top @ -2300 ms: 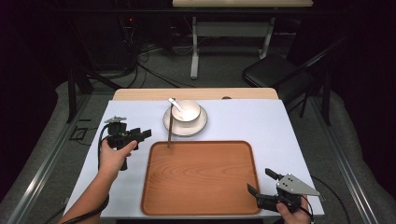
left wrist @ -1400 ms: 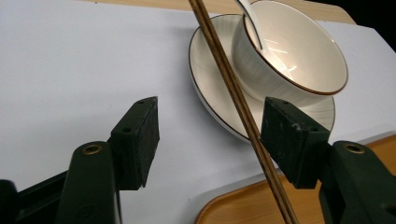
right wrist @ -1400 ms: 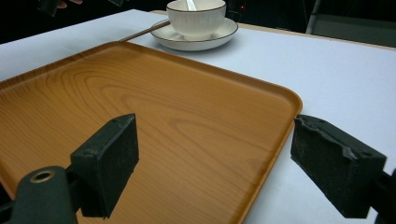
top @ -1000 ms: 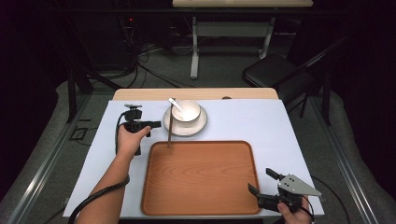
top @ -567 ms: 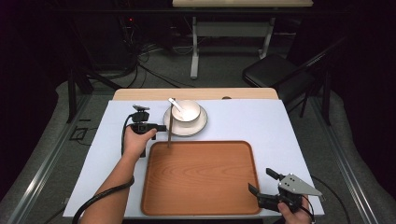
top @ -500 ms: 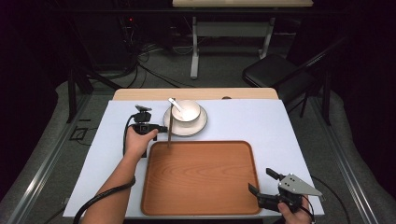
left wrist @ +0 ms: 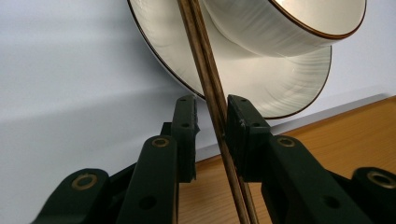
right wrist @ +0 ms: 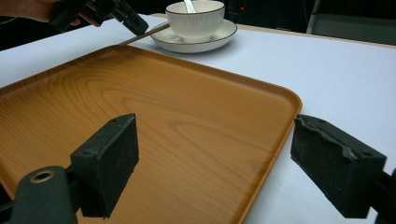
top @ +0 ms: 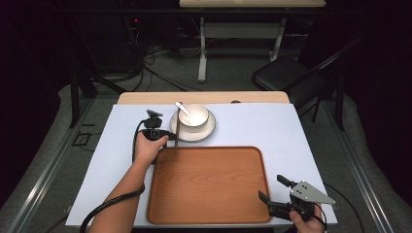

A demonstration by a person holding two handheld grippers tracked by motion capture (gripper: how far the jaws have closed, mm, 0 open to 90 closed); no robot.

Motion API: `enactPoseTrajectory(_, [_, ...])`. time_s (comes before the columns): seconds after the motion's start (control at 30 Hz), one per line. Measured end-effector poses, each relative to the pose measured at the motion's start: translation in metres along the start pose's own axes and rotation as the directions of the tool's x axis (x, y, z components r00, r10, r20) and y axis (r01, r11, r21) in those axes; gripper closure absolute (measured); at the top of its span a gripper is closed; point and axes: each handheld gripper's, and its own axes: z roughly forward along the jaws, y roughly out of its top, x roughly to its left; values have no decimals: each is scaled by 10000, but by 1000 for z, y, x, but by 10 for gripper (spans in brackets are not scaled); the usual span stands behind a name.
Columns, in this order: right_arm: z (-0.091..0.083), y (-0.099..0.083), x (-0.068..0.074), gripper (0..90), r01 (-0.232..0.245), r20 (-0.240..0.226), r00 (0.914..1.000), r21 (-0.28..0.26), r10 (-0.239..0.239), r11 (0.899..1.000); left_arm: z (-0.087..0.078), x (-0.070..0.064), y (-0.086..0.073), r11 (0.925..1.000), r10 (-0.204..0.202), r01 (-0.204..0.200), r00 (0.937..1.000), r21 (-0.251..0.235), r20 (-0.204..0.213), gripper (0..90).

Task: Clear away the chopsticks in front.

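Chopsticks [left wrist: 212, 93] lean against the saucer [left wrist: 285, 88] near the desk's far edge, their lower ends running out of the left gripper view. Left gripper [left wrist: 210, 128] straddles them, jaws slightly apart; contact on the right jaw only. Bowl [top: 193, 116] hides the spoon's [top: 182, 108] lower part. Right gripper [right wrist: 215, 158] gapes wide over the tray's [top: 209, 194] near right corner.

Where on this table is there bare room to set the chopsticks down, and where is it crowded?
The wooden tray is bare across its whole floor. The white tabletop is open right of the saucer. It is crowded at the tray's far left corner, where the left gripper, chopsticks and saucer meet.
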Motion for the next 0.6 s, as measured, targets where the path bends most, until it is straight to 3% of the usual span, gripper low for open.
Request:
enactPoseTrajectory(0.3, [0,0,0,146,-19,12,10000,-28,19,10000,2,-1,3,9976,-511,516,9986,470,-99,772])
enactPoseTrajectory(0.4, [-1,0,0,146,-5,16,10000,-64,6,10000,3,-1,6,9904,-1014,1027,9947,924,-185,783])
enactPoseTrajectory(0.6, [-1,0,0,146,-19,12,10000,-95,19,10000,4,0,8,9818,-1470,1485,9889,1187,-214,796])
